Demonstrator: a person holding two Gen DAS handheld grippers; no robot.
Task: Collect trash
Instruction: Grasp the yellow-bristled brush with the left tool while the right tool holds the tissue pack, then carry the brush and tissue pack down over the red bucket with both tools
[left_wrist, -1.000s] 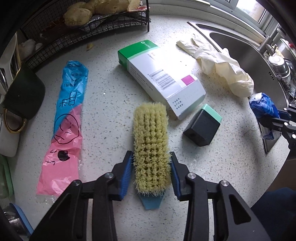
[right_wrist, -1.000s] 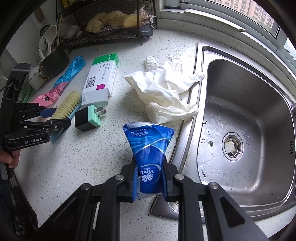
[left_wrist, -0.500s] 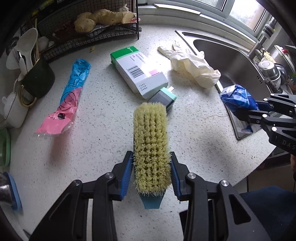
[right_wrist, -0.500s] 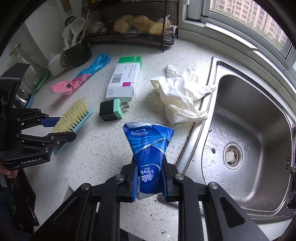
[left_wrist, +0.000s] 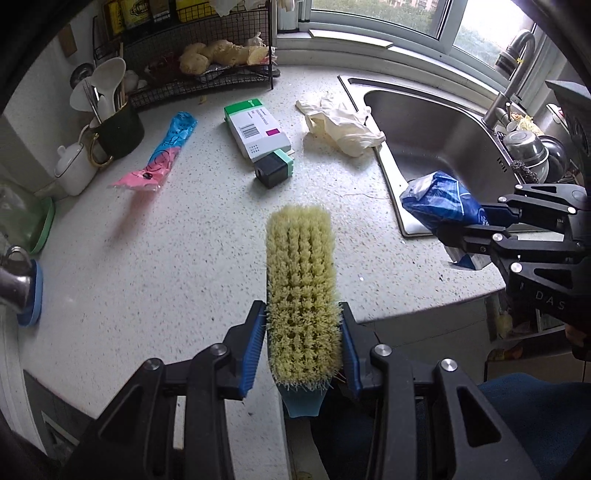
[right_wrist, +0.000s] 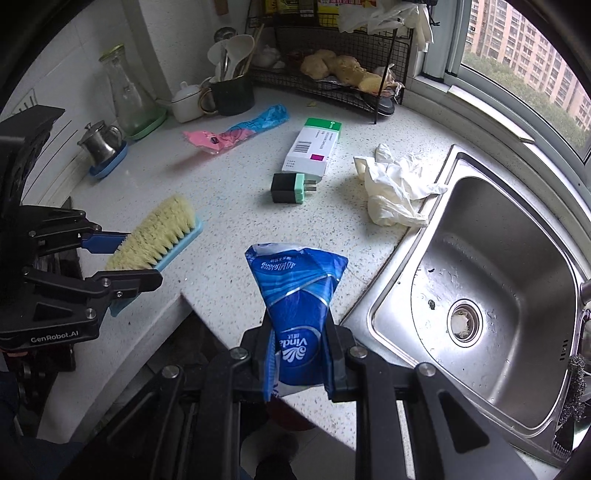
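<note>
Left hand-held gripper (left_wrist: 303, 347) is clamped on a yellow-bristled scrubbing brush (left_wrist: 301, 280), held above the tabletop (left_wrist: 147, 258) near its front edge. Further right, the right hand-held gripper (right_wrist: 301, 363) is clamped on a crumpled blue tissue wrapper (right_wrist: 295, 295), also held in the air. Judging by this, both pieces are being carried off, so the next move calls for a bin, which is not in view. A pink-and-blue wrapper (left_wrist: 162, 158), a medicine box (left_wrist: 258, 131), a charger (left_wrist: 275, 170) and pale gloves (left_wrist: 341, 123) lie on the speckled surface beside the steel sink (left_wrist: 436, 136), under a window.
</note>
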